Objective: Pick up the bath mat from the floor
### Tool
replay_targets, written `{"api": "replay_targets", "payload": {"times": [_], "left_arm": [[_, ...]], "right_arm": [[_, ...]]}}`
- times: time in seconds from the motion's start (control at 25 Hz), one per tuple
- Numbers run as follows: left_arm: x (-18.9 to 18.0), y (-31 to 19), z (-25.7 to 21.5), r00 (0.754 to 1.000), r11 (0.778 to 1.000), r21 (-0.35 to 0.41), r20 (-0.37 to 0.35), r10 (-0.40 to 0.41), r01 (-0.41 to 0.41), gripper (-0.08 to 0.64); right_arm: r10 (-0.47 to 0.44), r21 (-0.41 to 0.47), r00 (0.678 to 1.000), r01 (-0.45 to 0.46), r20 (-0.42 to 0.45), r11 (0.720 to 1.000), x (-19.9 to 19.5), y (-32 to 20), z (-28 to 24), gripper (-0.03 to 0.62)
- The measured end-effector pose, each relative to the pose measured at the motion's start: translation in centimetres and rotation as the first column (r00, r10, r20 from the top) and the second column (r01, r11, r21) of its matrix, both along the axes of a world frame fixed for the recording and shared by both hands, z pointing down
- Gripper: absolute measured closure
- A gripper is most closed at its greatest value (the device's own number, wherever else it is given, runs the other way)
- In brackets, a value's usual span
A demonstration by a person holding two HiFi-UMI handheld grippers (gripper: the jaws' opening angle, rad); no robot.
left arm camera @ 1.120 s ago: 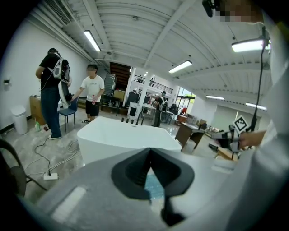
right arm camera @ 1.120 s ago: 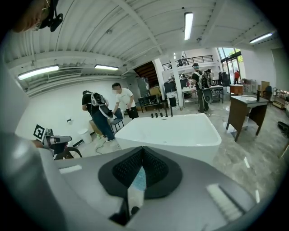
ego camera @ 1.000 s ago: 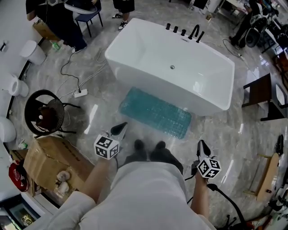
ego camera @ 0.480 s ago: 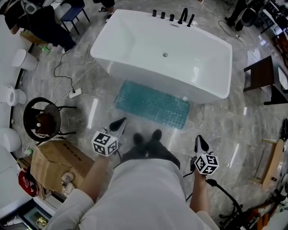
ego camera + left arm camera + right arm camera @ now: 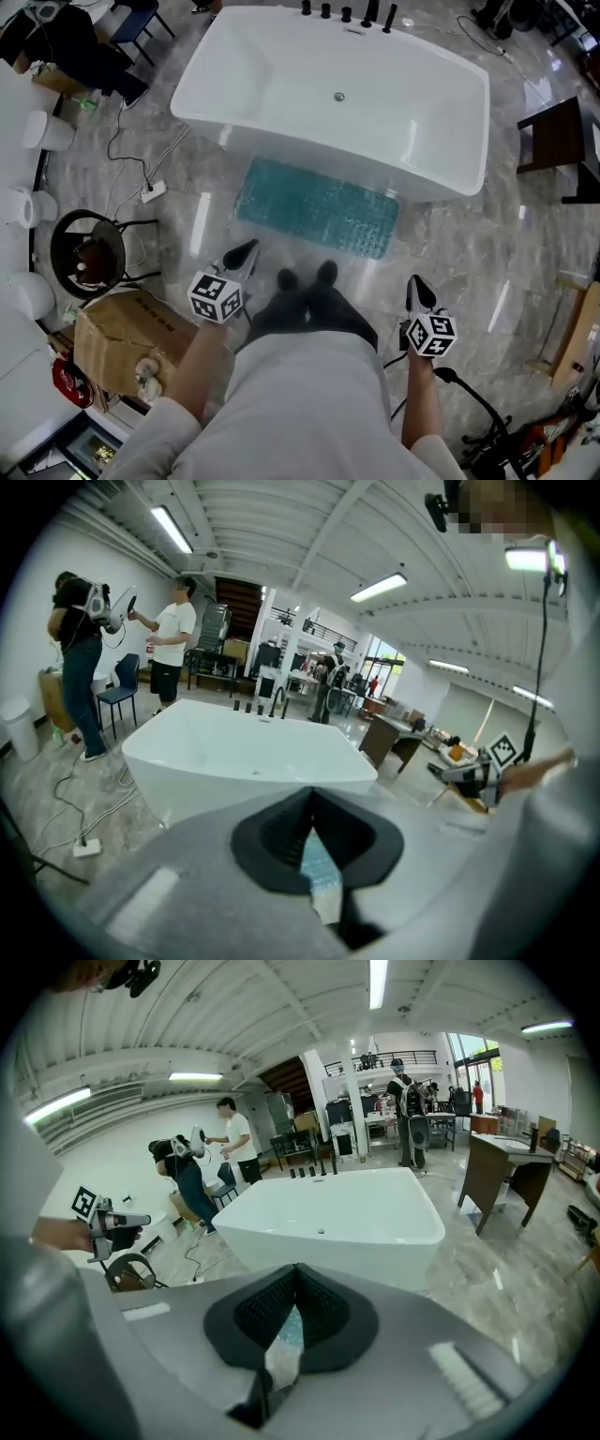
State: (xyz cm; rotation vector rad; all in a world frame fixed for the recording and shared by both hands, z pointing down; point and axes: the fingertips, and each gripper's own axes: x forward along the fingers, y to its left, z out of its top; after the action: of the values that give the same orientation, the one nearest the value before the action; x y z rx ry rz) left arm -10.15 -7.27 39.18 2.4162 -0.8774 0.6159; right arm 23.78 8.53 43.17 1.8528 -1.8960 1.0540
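- The left tool (image 5: pixel 246 251) and the right tool (image 5: pixel 417 285) both have their jaws pressed together, with nothing between them.
- The bath mat (image 5: pixel 317 206) lies flat on the floor (image 5: pixel 450 253), ahead of both tool tips and well apart from each.
- It sits nearer the left tool, just before the bathtub (image 5: pixel 281 89).
- Judged from this, no part of the pickup is done. Reaching down, opening the jaws, gripping an edge and lifting all remain.
- In each gripper view the mat is only a teal sliver behind the closed jaws.
- Whether its far edge touches the bathtub base is unclear.
- The person's torso (image 5: pixel 309 394) hides the floor behind the tools.
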Motion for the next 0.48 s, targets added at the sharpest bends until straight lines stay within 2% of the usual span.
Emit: {"api": "replay_targets", "payload": {"times": [0.28, 0.48], "left_arm": [[1.5, -2.7, 3.2, 0.999, 1.000, -0.023, 0.032, 0.007, -0.006, 0.557], [0.7, -4.7, 6.1, 0.999, 0.999, -0.051, 0.052, 0.003, 0.000, 0.557]], "right_arm": [[-0.019, -0.053, 1.000, 0.019, 0.009, 0.998, 2.0, -2.6, 3.7, 0.588], [0.021, -0.090, 1.000, -0.021, 0.004, 0.996, 2.4, -3.7, 6.3, 0.588]]}}
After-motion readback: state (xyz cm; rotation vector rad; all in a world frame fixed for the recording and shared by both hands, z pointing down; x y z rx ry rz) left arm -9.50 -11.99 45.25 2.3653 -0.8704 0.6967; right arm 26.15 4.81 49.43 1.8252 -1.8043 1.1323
